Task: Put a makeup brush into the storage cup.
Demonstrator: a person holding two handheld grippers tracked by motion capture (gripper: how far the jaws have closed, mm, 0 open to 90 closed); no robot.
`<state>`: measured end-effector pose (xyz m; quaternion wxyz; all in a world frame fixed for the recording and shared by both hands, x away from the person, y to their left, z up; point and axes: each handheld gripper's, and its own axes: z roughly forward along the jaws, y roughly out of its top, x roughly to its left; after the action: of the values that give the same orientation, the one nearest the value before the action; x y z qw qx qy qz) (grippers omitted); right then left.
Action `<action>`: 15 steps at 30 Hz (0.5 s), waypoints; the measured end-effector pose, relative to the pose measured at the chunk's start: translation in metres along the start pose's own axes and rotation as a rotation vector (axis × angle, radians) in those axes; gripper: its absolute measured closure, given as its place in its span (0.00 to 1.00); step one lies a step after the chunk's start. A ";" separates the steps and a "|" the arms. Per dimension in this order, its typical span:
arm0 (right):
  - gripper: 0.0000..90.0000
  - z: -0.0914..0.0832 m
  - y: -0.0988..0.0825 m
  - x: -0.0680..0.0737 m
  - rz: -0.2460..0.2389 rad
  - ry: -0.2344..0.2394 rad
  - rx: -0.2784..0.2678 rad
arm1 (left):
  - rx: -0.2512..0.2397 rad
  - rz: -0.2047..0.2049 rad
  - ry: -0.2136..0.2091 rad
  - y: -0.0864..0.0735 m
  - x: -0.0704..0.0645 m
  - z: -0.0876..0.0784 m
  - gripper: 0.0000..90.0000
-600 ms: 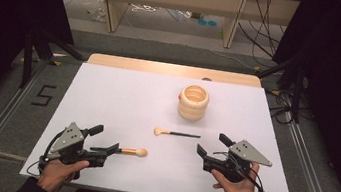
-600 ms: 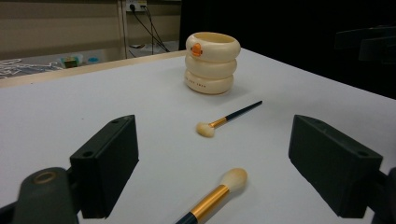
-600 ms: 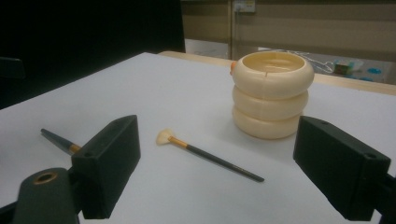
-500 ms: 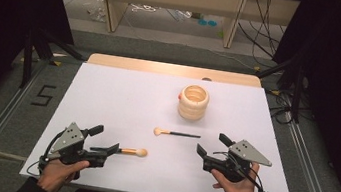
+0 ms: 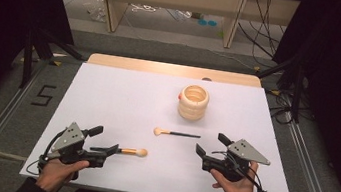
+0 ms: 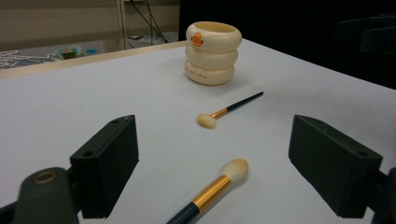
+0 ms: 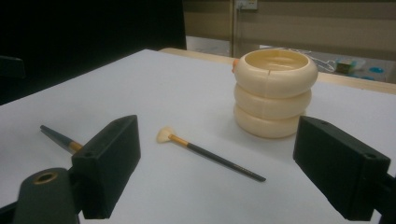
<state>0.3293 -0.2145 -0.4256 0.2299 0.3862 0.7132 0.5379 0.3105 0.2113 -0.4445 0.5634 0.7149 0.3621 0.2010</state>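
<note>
- High view: left gripper point(image 5: 104, 142), fingers spread, nothing pinched, with the gold-banded brush point(image 5: 133, 151) lying on the table point(image 5: 107, 97) between them.
- Right gripper point(image 5: 210, 149), fingers spread, empty, near the thin brush point(image 5: 177, 134).

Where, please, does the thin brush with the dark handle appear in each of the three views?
High view: the thin brush lies mid-table, just in front of the cream holder.
Left gripper view: centre, beyond the thicker brush.
Right gripper view: centre, left of the holder.
Shared landmark: the cream holder.
</note>
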 end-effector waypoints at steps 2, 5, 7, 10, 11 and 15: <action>0.17 0.000 0.000 0.000 0.001 0.000 -0.004 | 0.015 0.011 -0.002 0.000 0.001 0.000 0.17; 0.17 0.001 0.000 0.000 0.001 0.000 -0.003 | 0.029 0.015 -0.007 0.000 0.000 0.001 0.17; 0.17 0.001 0.000 0.000 -0.005 -0.009 -0.007 | 0.036 0.033 -0.019 0.000 0.001 0.002 0.18; 0.17 0.002 -0.001 0.000 -0.011 -0.002 0.002 | 0.056 0.040 -0.030 0.001 0.002 0.004 0.17; 0.17 0.003 -0.001 0.000 -0.011 0.000 -0.004 | 0.074 0.041 -0.033 0.001 0.002 0.005 0.17; 0.17 0.003 -0.001 0.000 -0.014 0.001 0.001 | 0.090 0.064 -0.040 0.003 0.004 0.008 0.17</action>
<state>0.3308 -0.2126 -0.4271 0.2330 0.3810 0.7162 0.5362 0.3192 0.2084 -0.4444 0.5311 0.7546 0.3363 0.1880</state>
